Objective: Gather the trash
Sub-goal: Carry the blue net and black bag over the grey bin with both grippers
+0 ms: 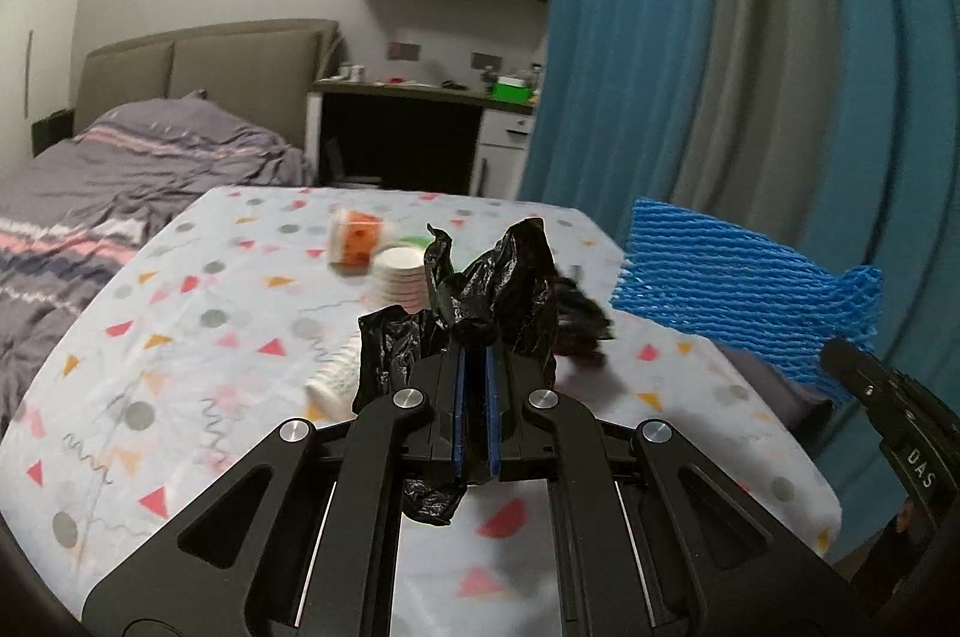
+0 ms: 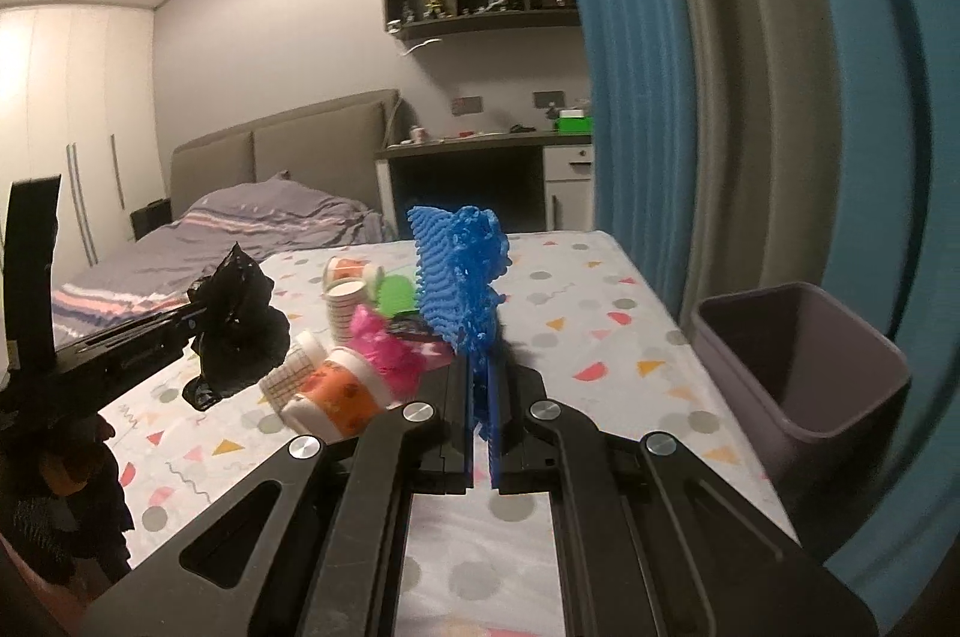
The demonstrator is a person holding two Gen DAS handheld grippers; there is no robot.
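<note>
Above the surface [image 2: 600,289]: left gripper [image 1: 474,367] clamped on black plastic bag [image 1: 480,301], right gripper [image 2: 480,385] clamped on blue foam net [image 2: 459,277]. Mid-carry; next, probably release into purple bin [image 2: 840,415].

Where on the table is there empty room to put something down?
The cloth is bare near the table's right edge, between the blue foam net and the purple bin, and on the near left corner. The middle is crowded: paper cups, an orange cup, pink and green scraps.
</note>
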